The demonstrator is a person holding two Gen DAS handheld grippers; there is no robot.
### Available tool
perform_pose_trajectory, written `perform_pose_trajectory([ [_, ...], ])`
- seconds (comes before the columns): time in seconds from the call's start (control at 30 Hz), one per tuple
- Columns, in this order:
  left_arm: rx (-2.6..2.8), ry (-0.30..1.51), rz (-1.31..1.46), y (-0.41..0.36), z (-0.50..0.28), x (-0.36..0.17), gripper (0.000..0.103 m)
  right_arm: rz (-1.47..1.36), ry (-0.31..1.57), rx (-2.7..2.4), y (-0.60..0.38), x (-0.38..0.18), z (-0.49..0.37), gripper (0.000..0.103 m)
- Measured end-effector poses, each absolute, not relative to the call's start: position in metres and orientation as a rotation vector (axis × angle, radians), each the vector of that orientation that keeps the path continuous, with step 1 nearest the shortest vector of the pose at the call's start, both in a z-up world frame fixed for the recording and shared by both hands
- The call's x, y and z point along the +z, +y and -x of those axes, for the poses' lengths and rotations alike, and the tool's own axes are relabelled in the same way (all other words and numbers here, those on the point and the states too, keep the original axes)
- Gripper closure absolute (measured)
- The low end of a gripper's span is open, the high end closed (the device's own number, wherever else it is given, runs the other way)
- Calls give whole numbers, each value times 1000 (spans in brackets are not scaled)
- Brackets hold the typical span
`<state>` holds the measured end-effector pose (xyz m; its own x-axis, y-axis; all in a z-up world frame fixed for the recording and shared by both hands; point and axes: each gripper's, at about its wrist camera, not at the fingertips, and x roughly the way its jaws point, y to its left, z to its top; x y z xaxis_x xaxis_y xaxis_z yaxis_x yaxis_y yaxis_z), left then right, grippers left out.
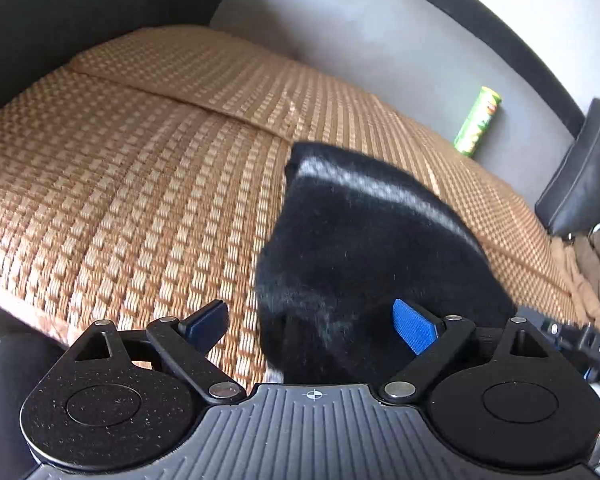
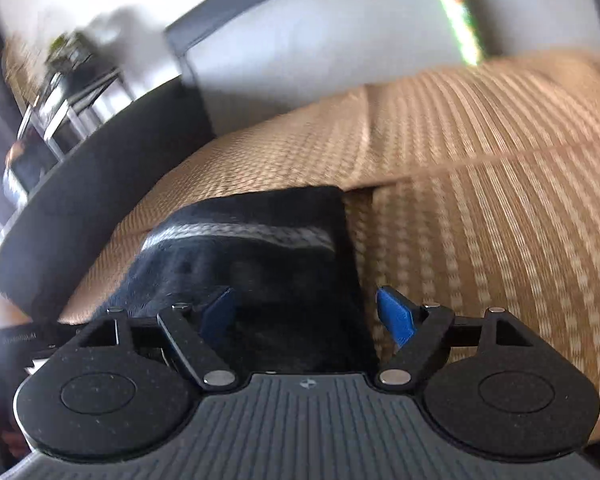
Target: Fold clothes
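A black folded garment (image 1: 364,248) with a grey-white stripe lies on the woven straw mat (image 1: 140,184). In the left wrist view it sits right of centre, its near edge between my left gripper's (image 1: 312,326) spread blue pads. The left gripper is open and holds nothing. In the right wrist view the same garment (image 2: 268,248) lies on the mat (image 2: 480,220), its near end between my right gripper's (image 2: 306,312) open blue pads. The right gripper is open; the view is motion-blurred.
A green cylindrical can (image 1: 478,122) leans against the grey sofa back (image 1: 380,32); it also shows in the right wrist view (image 2: 458,18). A black cushion (image 1: 584,172) and brown clothes (image 1: 592,276) lie at the right. A dark armrest (image 2: 92,196) and shelf (image 2: 60,92) are left.
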<state>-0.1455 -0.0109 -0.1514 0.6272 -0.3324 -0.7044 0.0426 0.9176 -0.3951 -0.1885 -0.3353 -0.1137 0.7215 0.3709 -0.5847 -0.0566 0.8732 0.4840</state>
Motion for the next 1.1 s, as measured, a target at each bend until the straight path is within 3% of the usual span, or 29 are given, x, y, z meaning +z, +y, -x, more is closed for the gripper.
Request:
perform_pose_trajectory([
  [0.13, -233, 832, 386, -7, 136, -141, 8, -526, 742, 243, -344, -118, 189, 21],
  [0.5, -309, 934, 488, -13, 96, -172, 7, -630, 764, 317, -348, -122, 154, 20],
  [0.7, -374, 938, 420, -29, 91, -175, 0, -729, 859, 371, -343, -145, 125, 19],
  [0.97, -451, 938, 344, -50, 93, -180, 0, -765, 849, 455, -337, -147, 127, 22],
  [1.03, -429, 938, 354, -49, 93, -179, 9, -773, 864, 444, -336, -145, 124, 27],
  [1.1, -400, 933, 344, -48, 95, -178, 25, -796, 884, 437, -336, -144, 122, 42],
])
